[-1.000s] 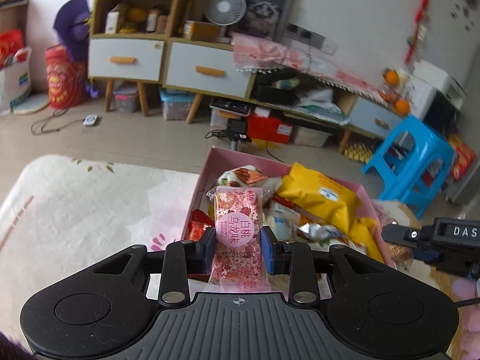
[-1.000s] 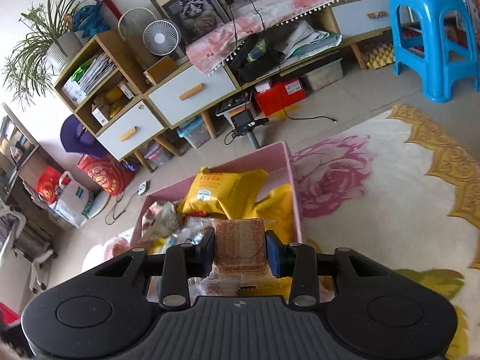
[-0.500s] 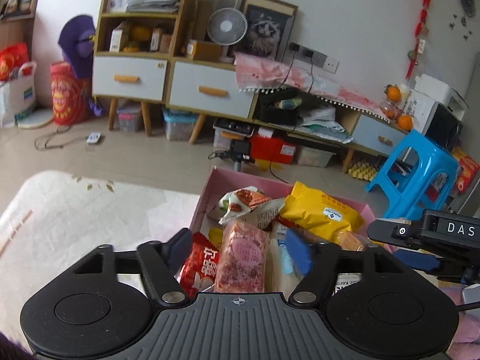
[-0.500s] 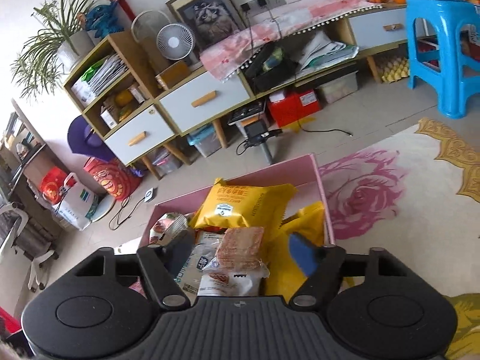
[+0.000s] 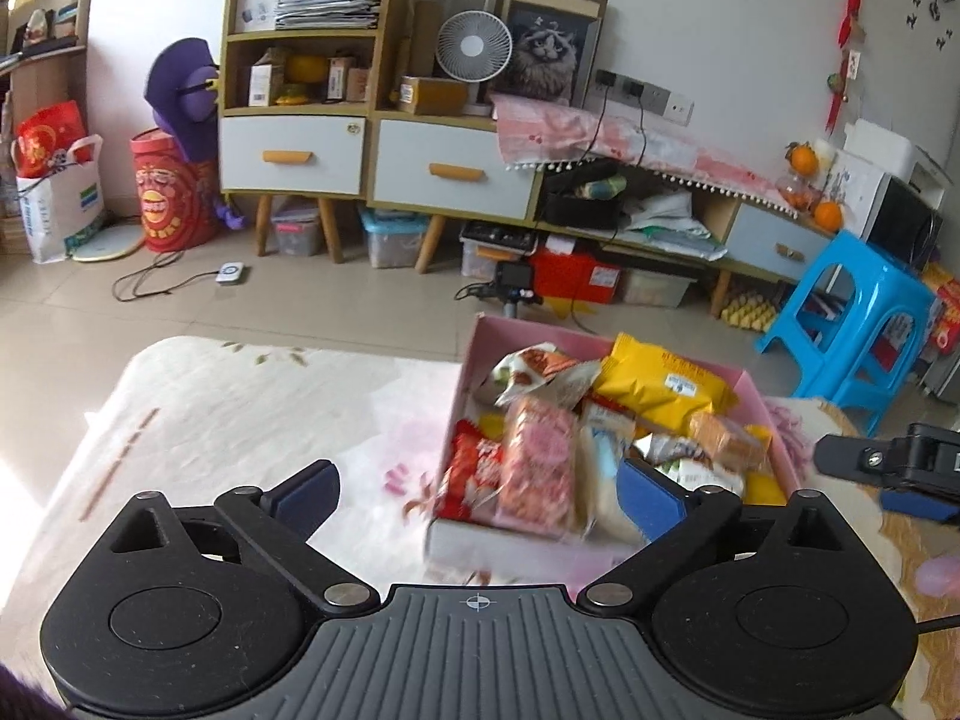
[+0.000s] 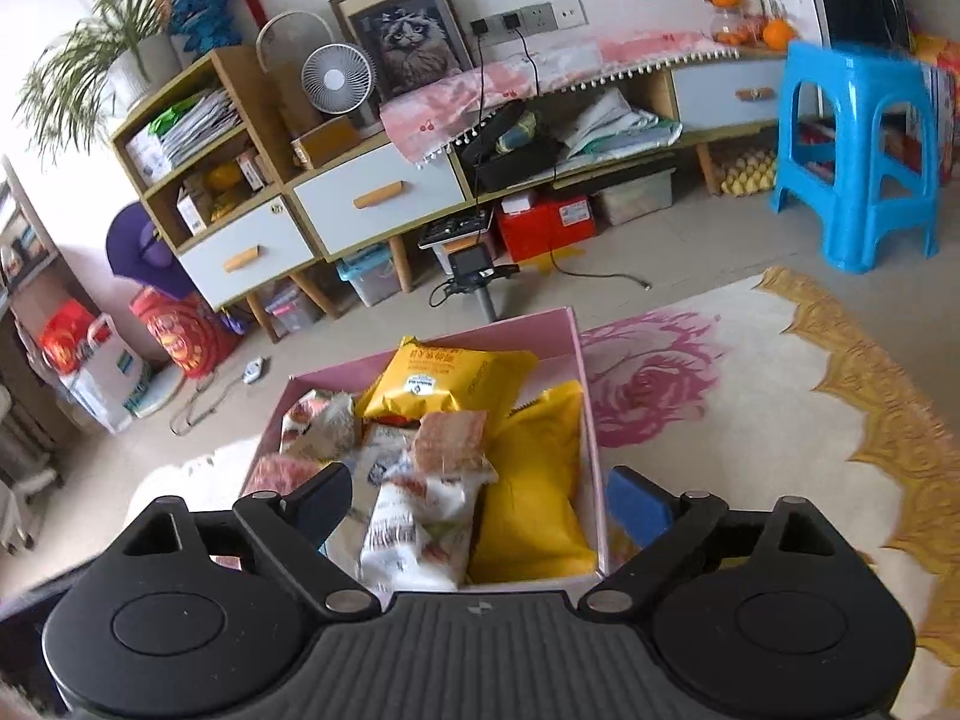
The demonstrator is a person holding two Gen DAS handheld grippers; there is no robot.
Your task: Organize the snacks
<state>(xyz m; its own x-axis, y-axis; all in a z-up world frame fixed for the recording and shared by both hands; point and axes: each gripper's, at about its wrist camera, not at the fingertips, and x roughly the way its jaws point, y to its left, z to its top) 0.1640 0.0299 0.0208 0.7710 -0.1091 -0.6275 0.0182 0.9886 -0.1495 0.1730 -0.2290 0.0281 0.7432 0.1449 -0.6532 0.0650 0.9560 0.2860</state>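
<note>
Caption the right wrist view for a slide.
Right gripper opening empty above the pink box of snacks, a brown biscuit pack lying on top.

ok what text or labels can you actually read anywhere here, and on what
Nothing reads clearly.
yellow snack bag: dark print and a white label, too small to read.
pink snack pack: blurred.
red drum: round emblem with characters, unreadable.
white shopping bag: green-blue logo, unreadable.

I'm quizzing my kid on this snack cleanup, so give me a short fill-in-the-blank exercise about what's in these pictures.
1. The snacks lie in a ____ box.
2. The big packet at the far end of the box is ____.
3. The plastic stool on the floor is ____.
4. Nothing is between the fingers of the right gripper; they are ____.

Missing words: pink; yellow; blue; opening
</note>
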